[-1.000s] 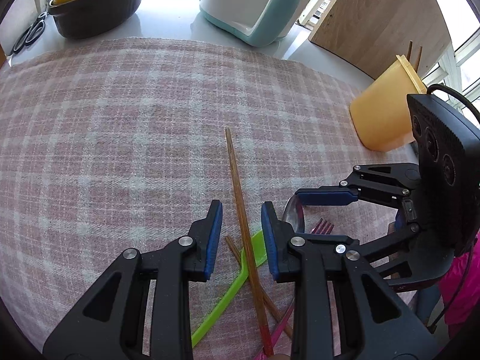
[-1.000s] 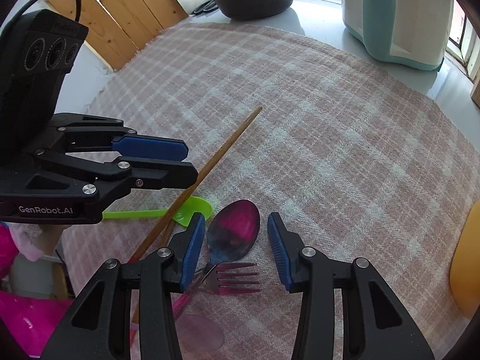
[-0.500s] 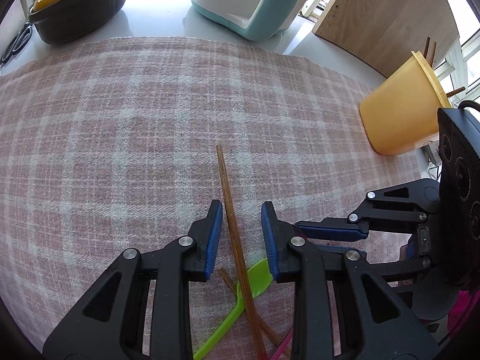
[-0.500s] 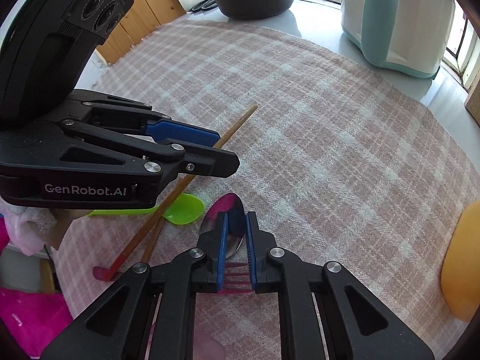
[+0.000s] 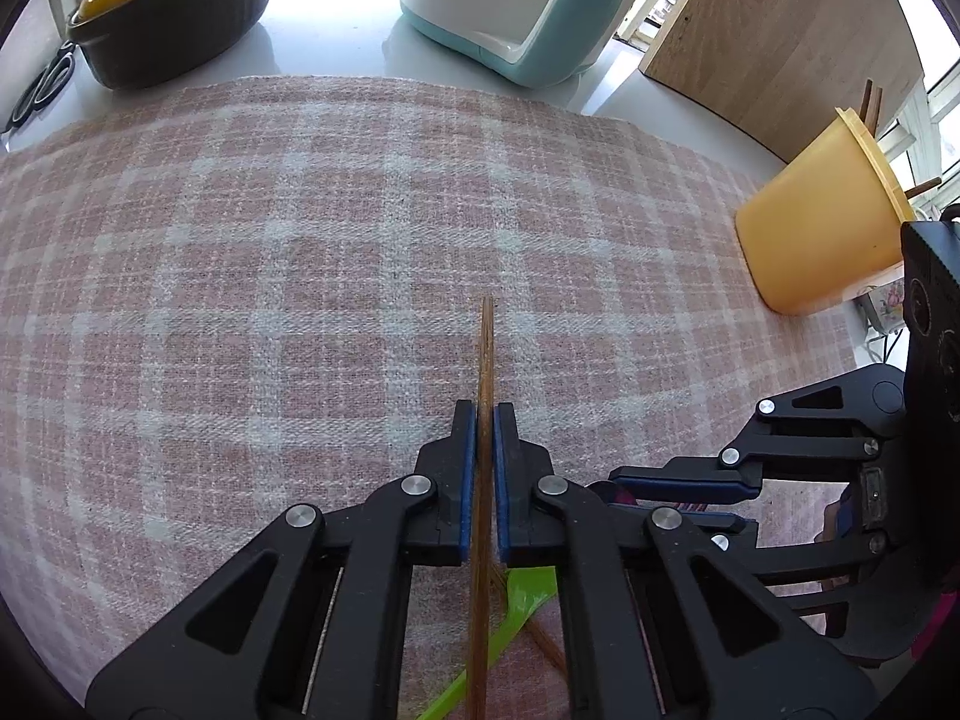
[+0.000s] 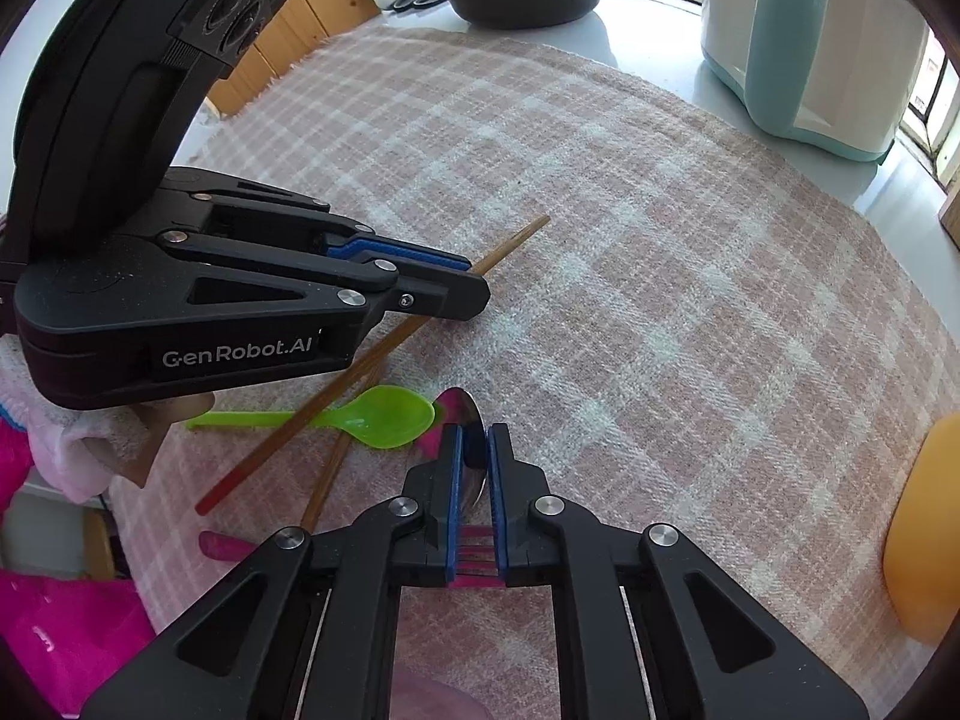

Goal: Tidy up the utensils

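Observation:
My left gripper (image 5: pixel 485 414) is shut on a wooden chopstick (image 5: pixel 486 354) whose tip points ahead over the plaid cloth; it also shows in the right wrist view (image 6: pixel 516 237). My right gripper (image 6: pixel 474 438) is shut on a metal spoon (image 6: pixel 465 411), with a pink fork (image 6: pixel 477 549) lying under its fingers. A green plastic spoon (image 6: pixel 384 417) and a second chopstick (image 6: pixel 327 486) lie beside them. The orange utensil cup (image 5: pixel 822 216) stands at the right with chopsticks in it.
A pink plaid cloth (image 5: pixel 270 276) covers the table. A dark pot with a yellow lid (image 5: pixel 168 18) and a white-teal appliance (image 5: pixel 522 6) stand at the back. Scissors (image 5: pixel 42 90) lie at the back left. A wooden board (image 5: pixel 780 30) stands at the back right.
My left gripper has shut on the chopstick. My right gripper shut on the metal spoon and stays shut. Both grippers have shifted slightly forward.

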The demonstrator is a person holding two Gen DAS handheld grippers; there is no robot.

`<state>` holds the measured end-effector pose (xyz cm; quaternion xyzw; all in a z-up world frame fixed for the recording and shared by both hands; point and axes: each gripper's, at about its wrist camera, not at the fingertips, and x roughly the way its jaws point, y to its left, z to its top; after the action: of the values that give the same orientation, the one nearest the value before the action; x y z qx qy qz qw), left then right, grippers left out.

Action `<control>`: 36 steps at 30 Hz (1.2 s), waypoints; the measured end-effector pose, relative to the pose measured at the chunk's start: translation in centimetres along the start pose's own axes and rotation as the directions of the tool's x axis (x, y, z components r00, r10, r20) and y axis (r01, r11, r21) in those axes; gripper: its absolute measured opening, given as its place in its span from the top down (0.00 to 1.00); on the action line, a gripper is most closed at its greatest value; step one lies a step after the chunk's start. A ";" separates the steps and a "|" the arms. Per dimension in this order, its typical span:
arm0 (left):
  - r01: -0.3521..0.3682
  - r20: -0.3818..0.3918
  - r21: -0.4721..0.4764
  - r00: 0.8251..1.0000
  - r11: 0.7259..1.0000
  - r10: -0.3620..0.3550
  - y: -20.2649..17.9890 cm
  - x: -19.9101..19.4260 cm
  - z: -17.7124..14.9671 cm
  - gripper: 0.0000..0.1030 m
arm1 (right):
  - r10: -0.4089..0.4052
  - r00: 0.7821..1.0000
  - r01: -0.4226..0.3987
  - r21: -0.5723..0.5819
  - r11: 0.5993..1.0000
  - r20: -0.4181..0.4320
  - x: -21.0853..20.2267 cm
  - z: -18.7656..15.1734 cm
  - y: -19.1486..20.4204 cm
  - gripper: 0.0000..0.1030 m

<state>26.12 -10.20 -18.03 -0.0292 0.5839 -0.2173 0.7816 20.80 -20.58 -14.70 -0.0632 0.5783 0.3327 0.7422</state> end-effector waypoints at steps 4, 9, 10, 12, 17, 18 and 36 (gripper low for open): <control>0.009 0.009 -0.009 1.000 1.000 -0.009 0.5 -0.5 -0.3 0.97 | -0.014 1.000 0.014 -0.009 1.000 0.000 0.3 0.2 0.3 0.92; 0.015 0.021 -0.016 1.000 1.000 -0.015 0.8 -1.1 -0.4 0.97 | -0.016 1.000 0.016 -0.005 1.000 0.011 -0.3 0.2 0.4 0.96; 0.016 0.023 -0.018 1.000 1.000 -0.016 0.9 -1.2 -0.5 0.97 | -0.029 1.000 0.029 -0.013 0.999 0.009 -0.4 0.1 0.5 0.95; 0.018 0.027 -0.024 0.999 1.000 -0.018 1.0 -1.5 -0.5 0.97 | -0.032 0.999 0.031 -0.007 0.999 -0.008 -0.3 -0.1 0.4 0.95; 0.027 0.033 -0.035 0.999 0.999 -0.026 1.7 -2.2 -0.9 0.97 | -0.031 0.999 0.031 0.002 1.000 -0.032 0.0 -0.5 0.4 0.82; 0.028 0.034 -0.036 0.999 0.999 -0.027 1.8 -2.4 -1.0 0.97 | -0.032 0.999 0.032 -0.007 0.999 -0.033 0.0 -0.6 0.6 0.80; 0.035 0.065 -0.060 0.997 0.998 -0.031 3.3 -4.9 -1.8 0.97 | -0.159 0.987 0.157 -0.153 0.976 0.001 0.5 -1.5 5.0 0.69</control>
<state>24.36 -4.96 -15.15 -0.0696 0.5643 -0.2113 0.7951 16.80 -17.25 -14.17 -0.1675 0.5485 0.3156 0.7560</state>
